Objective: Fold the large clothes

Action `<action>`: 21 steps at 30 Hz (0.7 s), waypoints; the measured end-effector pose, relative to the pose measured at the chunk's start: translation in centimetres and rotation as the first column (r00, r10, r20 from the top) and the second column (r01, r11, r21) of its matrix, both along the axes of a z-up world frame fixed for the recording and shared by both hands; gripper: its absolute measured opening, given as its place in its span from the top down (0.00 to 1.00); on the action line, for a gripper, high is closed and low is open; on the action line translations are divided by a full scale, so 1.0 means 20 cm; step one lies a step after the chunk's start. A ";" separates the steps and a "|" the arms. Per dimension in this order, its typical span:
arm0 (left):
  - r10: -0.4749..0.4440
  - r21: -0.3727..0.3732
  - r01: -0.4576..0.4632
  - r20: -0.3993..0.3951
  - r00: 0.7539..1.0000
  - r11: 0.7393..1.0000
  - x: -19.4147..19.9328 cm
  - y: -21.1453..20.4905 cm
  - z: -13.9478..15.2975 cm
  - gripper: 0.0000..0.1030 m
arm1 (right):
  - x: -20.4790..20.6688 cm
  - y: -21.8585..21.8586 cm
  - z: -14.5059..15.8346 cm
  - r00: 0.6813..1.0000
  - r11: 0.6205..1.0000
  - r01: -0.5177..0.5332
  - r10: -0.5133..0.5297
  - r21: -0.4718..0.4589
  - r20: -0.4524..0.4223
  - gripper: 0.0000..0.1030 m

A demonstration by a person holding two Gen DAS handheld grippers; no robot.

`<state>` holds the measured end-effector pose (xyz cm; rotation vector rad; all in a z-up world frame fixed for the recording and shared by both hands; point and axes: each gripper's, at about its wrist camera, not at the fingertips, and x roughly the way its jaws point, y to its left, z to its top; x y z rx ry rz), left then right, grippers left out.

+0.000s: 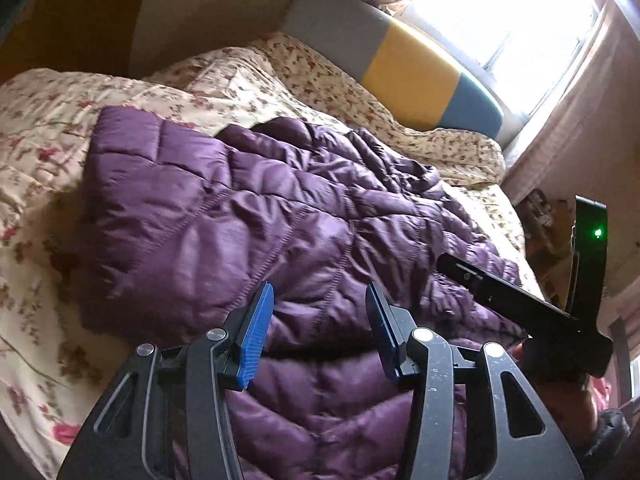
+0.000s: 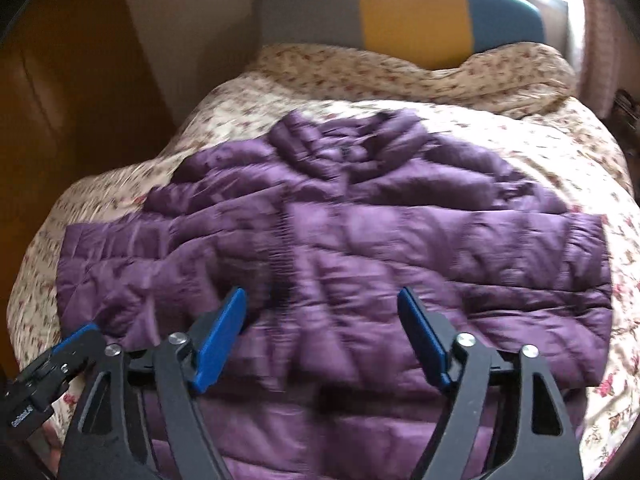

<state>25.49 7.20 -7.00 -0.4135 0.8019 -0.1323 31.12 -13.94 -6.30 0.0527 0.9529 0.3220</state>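
The quilted purple puffer jacket [image 2: 332, 240] lies spread on the floral cream bedspread [image 2: 480, 128], just ahead of and below both claws. The left claw [image 1: 320, 336] and right claw [image 2: 322, 344] each hang released above it, blue pads apart, nothing between them. Sleeves appear folded across the body; I judge the lengthwise fold remains.
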 end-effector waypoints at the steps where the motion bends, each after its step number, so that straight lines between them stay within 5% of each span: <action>1: 0.002 0.014 -0.002 0.001 1.000 1.000 0.01 0.00 0.00 0.54 | 0.01 0.03 -0.02 1.000 1.000 -0.021 0.021 -0.011 -0.018 0.48; 3: 0.000 0.033 0.000 0.002 1.000 0.999 0.02 0.01 0.00 0.54 | 0.01 0.08 -0.05 0.999 0.998 -0.040 0.039 -0.043 -0.025 0.82; 5: 0.001 0.044 -0.001 0.003 1.000 0.999 0.03 0.01 0.00 0.54 | 0.00 0.08 -0.05 0.999 0.998 -0.033 0.033 -0.052 -0.009 0.94; 21: -0.018 0.078 0.016 0.027 0.999 0.997 0.13 -0.09 0.04 0.54 | 0.07 -0.32 0.00 0.981 0.969 0.189 -0.181 -0.159 0.065 0.97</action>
